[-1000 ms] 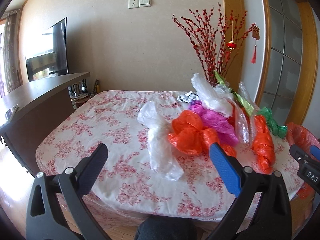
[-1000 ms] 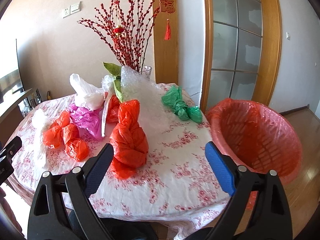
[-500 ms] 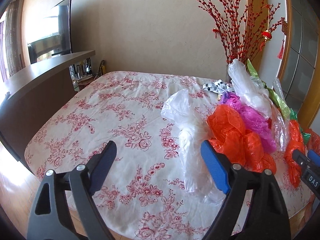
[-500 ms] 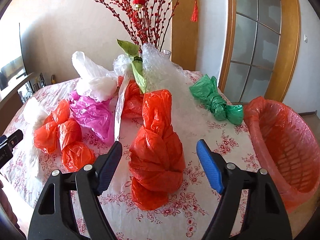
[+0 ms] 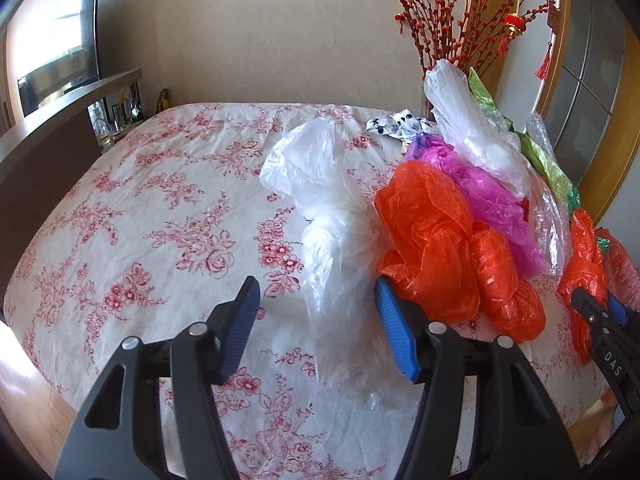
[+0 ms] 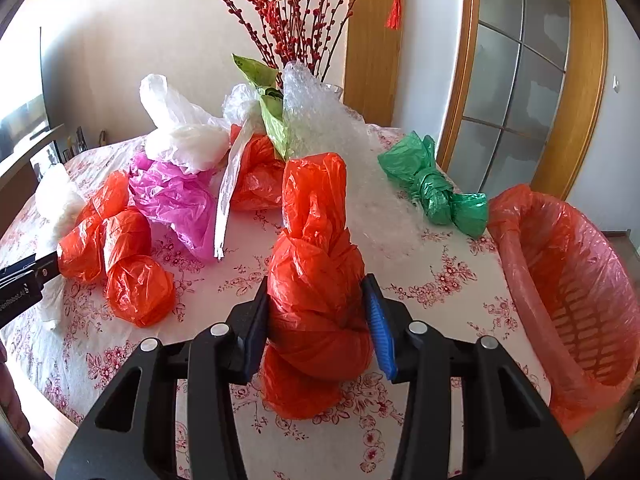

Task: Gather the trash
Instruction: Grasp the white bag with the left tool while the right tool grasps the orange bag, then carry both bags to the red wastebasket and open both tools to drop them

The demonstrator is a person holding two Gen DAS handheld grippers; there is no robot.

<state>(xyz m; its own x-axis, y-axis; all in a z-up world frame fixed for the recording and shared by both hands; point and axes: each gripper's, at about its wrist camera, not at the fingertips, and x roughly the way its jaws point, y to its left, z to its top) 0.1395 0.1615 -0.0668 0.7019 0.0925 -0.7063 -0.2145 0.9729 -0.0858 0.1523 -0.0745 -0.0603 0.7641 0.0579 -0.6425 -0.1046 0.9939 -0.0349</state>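
The right gripper (image 6: 318,316) has its fingers pressed against both sides of the knotted red bag (image 6: 316,280), which stands on the floral-clothed counter (image 6: 440,280) near the red-lined basket (image 6: 568,288) at its edge. The left gripper (image 5: 316,316) hovers with fingers spread wide around the lower end of a white plastic bag (image 5: 332,240), just beside an orange bag (image 5: 432,236).

knotted red bag (image 6: 316,292) upright on table, btwn pads | white bag (image 5: 332,240) lay crumpled | red-lined bin (image 6: 568,296) at table edge
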